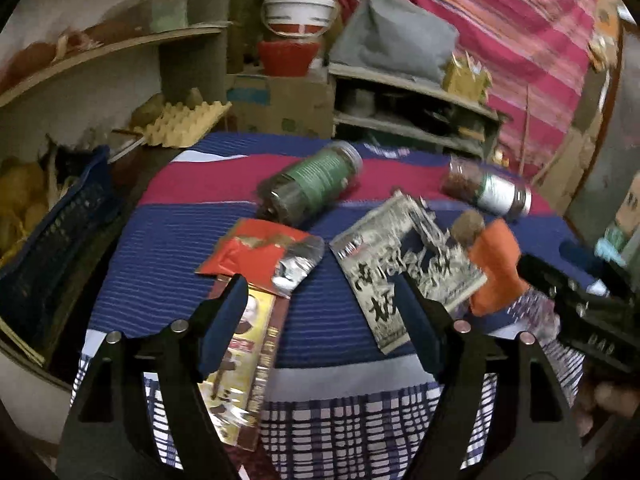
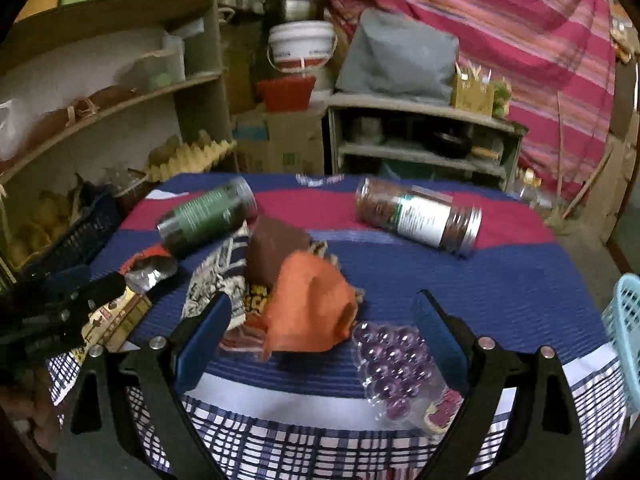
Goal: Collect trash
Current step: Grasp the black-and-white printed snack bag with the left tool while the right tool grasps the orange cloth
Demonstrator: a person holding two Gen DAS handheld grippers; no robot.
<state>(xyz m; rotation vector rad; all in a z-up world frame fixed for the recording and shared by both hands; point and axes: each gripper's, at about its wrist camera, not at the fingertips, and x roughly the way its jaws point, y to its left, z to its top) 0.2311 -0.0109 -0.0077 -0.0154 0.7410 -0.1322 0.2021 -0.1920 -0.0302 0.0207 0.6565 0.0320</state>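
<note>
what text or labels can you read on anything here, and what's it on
No text can be quoted with confidence.
Black-and-white printed sachet: large bold characters, not Latin, unreadable.
Green-labelled clear jar lying on its side: small print, blurred.
White-labelled clear jar of reddish flakes: small print, blurred.
Yellow and red foil packet: lettering blurred.
White plastic bucket: a band of print, too blurred.

Two jars [image 2: 208, 216] [image 2: 418, 218], four wrappers [image 1: 260, 256] [image 1: 404, 264] [image 1: 248, 364] [image 2: 308, 308].

Both views are dim and indoor-lit, with colours dull and grainy. Strong fisheye bending curves the shelves [image 1: 120, 44] at upper left, and black vignette fills the corners. Motion blur smears the striped curtain [image 2: 500, 32] at upper right. Glare glints on the foil wrapper [image 1: 296, 260].
</note>
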